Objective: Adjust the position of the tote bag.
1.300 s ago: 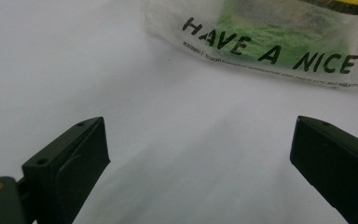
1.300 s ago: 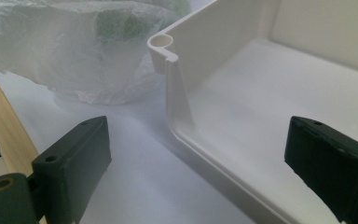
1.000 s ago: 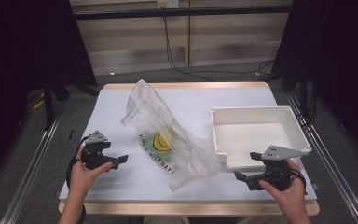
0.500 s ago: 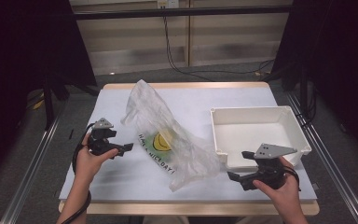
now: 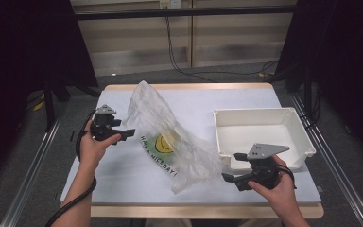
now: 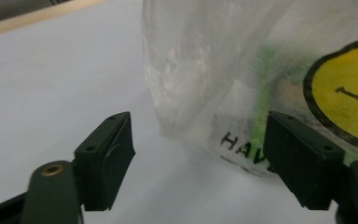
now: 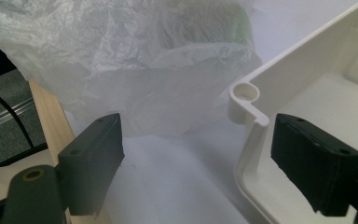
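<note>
While the clear plastic bag point(image 5: 170, 137) with its yellow smiley print lies crumpled at the middle of the white table point(image 5: 123, 175), both grippers face it from opposite sides. Something green, perhaps produce, shows dimly through the film. Left of the bag, the left gripper point(image 5: 128, 133) has its jaws apart and just closing; the bag's edge lies beyond them, untouched. Right of the bag, near its lower corner, the right gripper point(image 5: 228, 178) likewise holds nothing, jaws wide and narrowing slightly. A white tray point(image 5: 264, 115) stands just right of the bag.
</note>
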Action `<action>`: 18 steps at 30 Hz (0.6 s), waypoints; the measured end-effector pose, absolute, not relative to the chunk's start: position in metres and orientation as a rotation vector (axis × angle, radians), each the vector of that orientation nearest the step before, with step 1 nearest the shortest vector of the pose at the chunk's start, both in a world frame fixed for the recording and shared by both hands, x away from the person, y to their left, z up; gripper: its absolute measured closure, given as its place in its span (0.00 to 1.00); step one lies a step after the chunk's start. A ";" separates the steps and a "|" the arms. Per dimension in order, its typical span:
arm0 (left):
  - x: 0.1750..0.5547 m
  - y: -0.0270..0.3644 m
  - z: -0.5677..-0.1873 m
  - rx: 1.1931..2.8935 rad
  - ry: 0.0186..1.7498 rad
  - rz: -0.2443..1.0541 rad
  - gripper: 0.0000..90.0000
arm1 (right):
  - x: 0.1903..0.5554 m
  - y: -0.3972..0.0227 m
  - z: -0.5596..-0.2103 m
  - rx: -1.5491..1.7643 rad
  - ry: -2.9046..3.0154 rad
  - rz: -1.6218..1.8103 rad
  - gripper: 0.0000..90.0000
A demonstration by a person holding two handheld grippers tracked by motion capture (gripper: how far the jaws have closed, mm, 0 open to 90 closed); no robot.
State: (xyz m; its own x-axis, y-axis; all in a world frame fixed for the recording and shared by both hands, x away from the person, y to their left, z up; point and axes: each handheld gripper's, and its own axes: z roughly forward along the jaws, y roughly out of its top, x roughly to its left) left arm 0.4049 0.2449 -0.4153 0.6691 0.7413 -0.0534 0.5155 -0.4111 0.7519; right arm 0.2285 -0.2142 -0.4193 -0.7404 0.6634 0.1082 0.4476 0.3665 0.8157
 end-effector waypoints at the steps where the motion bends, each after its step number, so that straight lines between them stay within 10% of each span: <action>1: 0.407 0.244 -0.416 2.104 0.980 0.363 0.37 | 0.229 -0.211 -0.417 0.976 2.402 1.310 0.21; 7: 0.407 0.239 -0.417 2.130 1.004 0.306 0.71 | 0.229 -0.202 -0.414 0.917 2.444 1.324 0.27; 18: 0.403 0.232 -0.413 2.146 0.971 0.259 0.88 | 0.224 -0.194 -0.412 0.855 2.503 1.299 0.24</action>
State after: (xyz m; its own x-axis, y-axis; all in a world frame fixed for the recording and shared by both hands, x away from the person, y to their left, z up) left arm 0.4028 0.2319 -0.4127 0.6913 0.7132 -0.1158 0.5607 -0.4285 0.7085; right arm 0.2244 -0.1937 -0.4119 -0.8142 0.5737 0.0893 0.4033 0.4481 0.7978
